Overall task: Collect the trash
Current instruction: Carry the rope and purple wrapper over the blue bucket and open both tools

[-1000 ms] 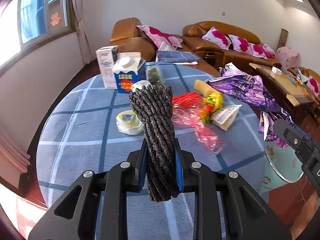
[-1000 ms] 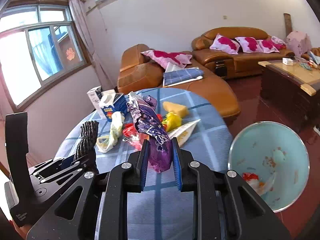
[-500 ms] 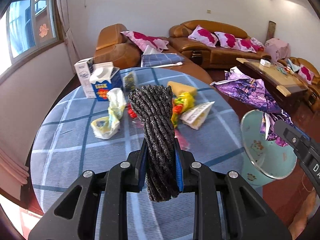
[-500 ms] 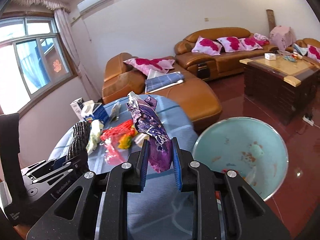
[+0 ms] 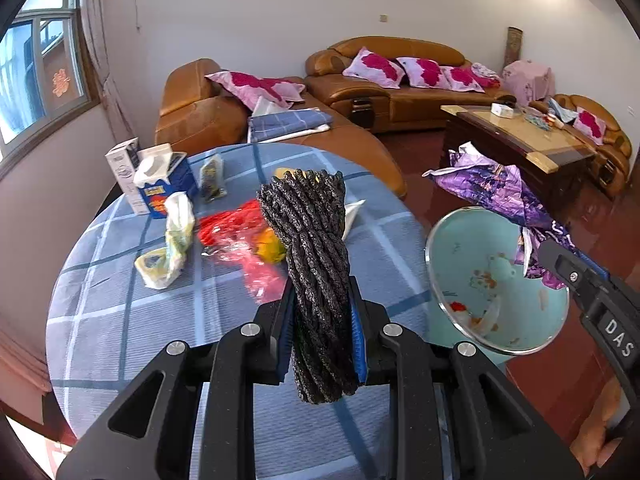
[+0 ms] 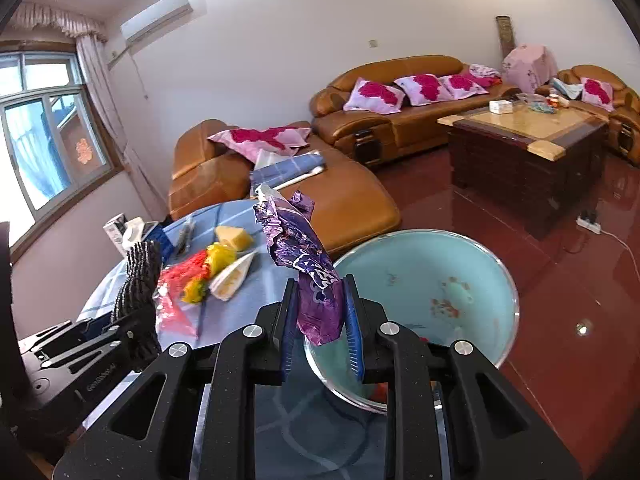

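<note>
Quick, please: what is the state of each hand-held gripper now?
Left hand-held gripper: closed on the dark rope bundle.
Right hand-held gripper: closed on the purple wrapper.

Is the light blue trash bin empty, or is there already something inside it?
Not empty. The light blue trash bin beside the table holds a little trash: red and white scraps lie at its bottom, and small stains mark its inner wall.

one bin (image 6: 472, 248), two cartons (image 5: 160, 184), four cushions (image 6: 374, 96)

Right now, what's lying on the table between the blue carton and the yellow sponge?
A small dark packet lies between the blue carton and the yellow sponge; the right wrist view shows all three best.
</note>
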Motion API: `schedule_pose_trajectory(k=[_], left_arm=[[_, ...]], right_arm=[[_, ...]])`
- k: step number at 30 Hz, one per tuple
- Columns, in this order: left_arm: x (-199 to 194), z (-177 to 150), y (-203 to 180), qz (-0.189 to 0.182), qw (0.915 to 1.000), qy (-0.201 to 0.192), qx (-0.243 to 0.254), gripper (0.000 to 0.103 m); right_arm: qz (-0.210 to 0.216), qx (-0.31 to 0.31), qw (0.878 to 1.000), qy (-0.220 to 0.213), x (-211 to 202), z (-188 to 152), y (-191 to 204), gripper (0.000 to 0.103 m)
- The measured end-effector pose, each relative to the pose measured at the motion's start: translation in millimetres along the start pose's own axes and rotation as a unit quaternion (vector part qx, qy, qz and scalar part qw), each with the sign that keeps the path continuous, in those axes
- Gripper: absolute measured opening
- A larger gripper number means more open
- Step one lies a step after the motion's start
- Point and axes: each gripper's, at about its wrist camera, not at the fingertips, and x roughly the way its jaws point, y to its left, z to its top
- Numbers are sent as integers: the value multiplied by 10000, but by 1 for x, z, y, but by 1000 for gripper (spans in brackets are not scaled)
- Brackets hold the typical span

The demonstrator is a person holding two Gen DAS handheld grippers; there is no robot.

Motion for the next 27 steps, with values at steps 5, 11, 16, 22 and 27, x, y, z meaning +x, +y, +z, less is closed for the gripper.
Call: schedule_pose_trajectory(k=[5, 11, 16, 22, 27], left_arm=[[1, 4, -18, -70, 9999, -12, 143, 24], [3, 8, -42, -213, 9992, -44, 342, 24], [6, 15, -62, -308, 9983, -61, 481, 24], [11, 22, -86, -457, 9964, -117, 699, 24], [19, 24, -104, -556, 9951, -108, 807, 24]], right_arm=[[-189, 105, 9998, -20, 0, -2, -17, 23], [-408, 264, 9987, -136, -4, 1, -38, 23], [-621, 325, 9973, -226, -5, 5, -52, 23], [-963, 397, 9942, -268, -3, 5, -69, 23], [-1286, 449, 9904, -220, 3, 2, -85, 23]])
